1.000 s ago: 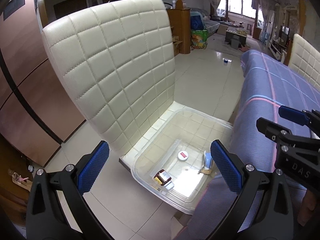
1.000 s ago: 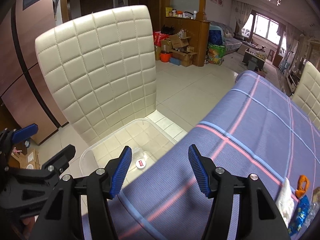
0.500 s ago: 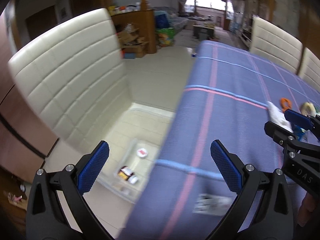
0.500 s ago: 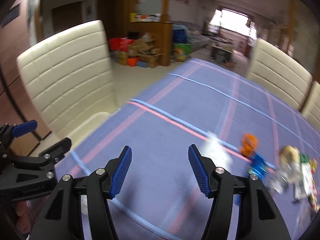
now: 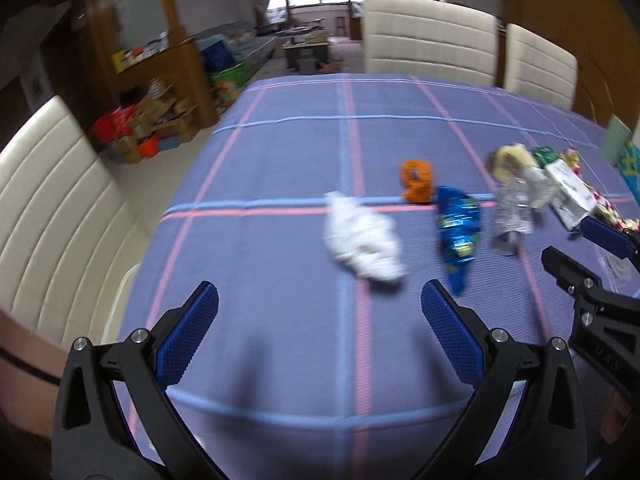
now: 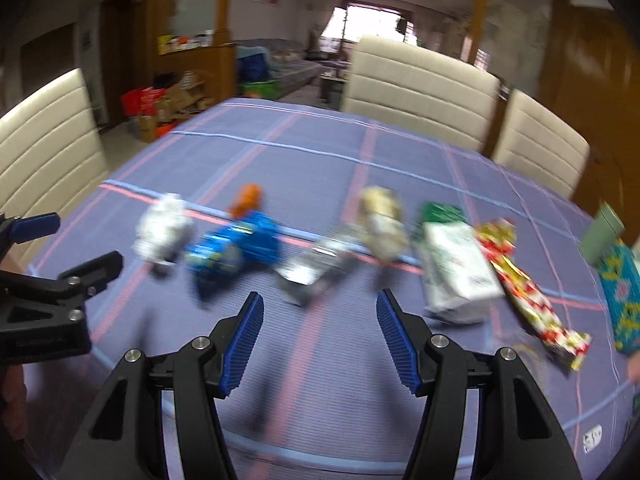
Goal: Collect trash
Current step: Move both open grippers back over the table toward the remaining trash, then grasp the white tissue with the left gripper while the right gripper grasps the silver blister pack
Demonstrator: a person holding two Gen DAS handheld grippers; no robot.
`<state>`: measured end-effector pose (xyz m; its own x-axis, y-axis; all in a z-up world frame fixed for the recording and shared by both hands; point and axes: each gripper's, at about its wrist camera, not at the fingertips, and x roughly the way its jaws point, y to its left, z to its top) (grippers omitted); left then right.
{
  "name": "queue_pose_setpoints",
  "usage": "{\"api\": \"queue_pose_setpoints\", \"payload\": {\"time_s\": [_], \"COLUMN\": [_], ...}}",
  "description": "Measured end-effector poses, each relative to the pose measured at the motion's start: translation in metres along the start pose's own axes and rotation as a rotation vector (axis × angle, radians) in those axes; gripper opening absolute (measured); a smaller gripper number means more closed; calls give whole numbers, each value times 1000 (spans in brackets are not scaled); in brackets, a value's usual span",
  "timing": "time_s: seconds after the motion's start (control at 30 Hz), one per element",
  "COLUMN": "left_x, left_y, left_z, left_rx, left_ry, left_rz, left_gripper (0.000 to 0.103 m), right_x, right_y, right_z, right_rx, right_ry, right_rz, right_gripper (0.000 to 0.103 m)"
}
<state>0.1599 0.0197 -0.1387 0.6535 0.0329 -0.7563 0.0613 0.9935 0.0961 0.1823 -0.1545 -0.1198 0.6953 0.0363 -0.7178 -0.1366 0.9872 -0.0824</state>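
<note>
Trash lies in a row on the purple checked tablecloth (image 5: 280,152). From the left: crumpled white tissue (image 5: 362,242) (image 6: 162,230), an orange piece (image 5: 417,181) (image 6: 246,199), a blue foil wrapper (image 5: 457,232) (image 6: 234,250), a silver wrapper (image 5: 514,210) (image 6: 316,270), a beige crumpled wad (image 6: 380,216), a white carton (image 6: 460,270) and a red-gold wrapper (image 6: 528,292). My left gripper (image 5: 318,328) is open and empty, just short of the tissue. My right gripper (image 6: 320,338) is open and empty, just short of the silver wrapper. The views are motion-blurred.
Cream padded chairs stand at the table's left side (image 5: 52,208) and far side (image 6: 420,92). A teal patterned box (image 6: 622,292) and a pale green object (image 6: 602,236) sit at the table's right edge. Boxes and clutter stand by a wooden cabinet (image 5: 152,120) on the floor to the left.
Both grippers swung right, from the clear bin on the chair to the table. The trash row has come into view ahead of them. Both stay open.
</note>
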Motion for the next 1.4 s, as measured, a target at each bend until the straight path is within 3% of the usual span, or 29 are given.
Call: {"api": "queue_pose_setpoints", "payload": {"time_s": [0.13,0.3,0.6,0.8,0.9,0.93,1.0,1.07,1.13,1.4], "left_x": [15,29,32,45,53,55,60,64,63,49], "left_y": [-20,-21,-7,-1,-5,-6,-7,-4,-5,-2], "left_z": [7,14,18,22,24,24,25,24,24,15], "left_rx": [7,-21,-31,-25,2,10,15,2,17,41], "left_ry": [29,60,46,72,82,78,89,96,92,54], "left_rz": [-3,-26,-14,-21,-30,-21,-35,-88,-100,-78], "left_gripper": [100,100,100,99,99,97,82,51,38,29], "right_x": [5,5,17,37,51,55,62,60,58,40], "right_y": [-29,-32,1,12,11,11,12,11,9,13], "right_z": [-4,-2,15,25,25,24,20,19,17,9], "right_rx": [63,58,32,26,51,52,49,55,61,35], "right_ry": [23,10,10,20,56,68,89,80,74,43], "right_rz": [30,37,122,53,70,71,80,97,91,67], "right_gripper": [58,58,58,57,56,54,37,28,23,21]}}
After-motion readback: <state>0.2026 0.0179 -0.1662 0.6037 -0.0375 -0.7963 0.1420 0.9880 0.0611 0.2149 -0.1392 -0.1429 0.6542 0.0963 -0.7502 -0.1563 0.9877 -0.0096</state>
